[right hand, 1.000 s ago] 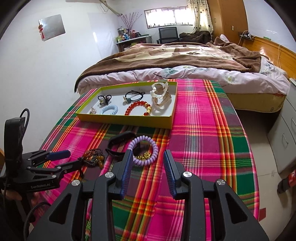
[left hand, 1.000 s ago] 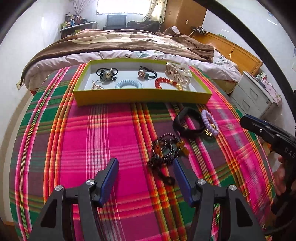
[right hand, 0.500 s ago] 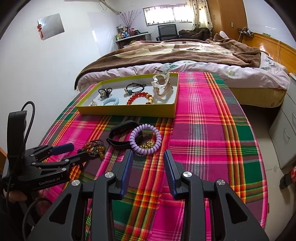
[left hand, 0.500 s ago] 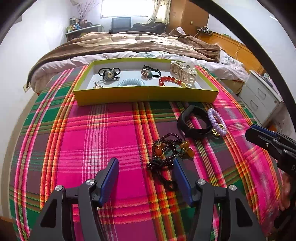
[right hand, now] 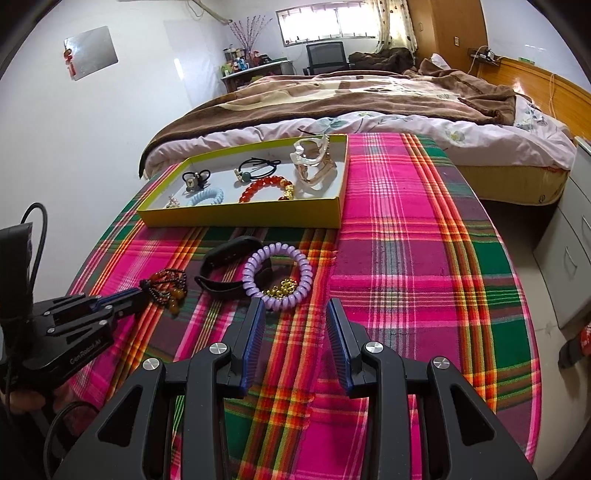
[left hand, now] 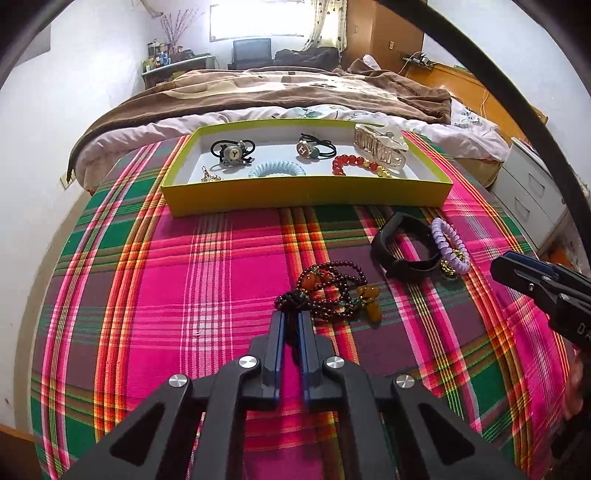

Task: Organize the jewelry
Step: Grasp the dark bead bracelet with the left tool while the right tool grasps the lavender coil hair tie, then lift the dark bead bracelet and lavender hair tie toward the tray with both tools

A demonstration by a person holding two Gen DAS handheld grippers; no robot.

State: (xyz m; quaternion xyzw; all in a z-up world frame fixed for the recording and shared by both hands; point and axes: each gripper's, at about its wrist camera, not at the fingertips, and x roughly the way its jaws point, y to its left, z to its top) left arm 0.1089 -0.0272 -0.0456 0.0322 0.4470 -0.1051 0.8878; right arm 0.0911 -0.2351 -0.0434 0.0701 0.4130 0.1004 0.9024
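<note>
Our left gripper has its jaws clamped on the bead necklace at lower centre. The yellow box lies straight ahead, toward the top. Our right gripper waits, jaws apart, empty.

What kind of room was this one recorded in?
Most likely a home bedroom: a bed with a brown blanket stands right behind the table, a wooden headboard runs along the wall, and a desk chair sits under the window.
</note>
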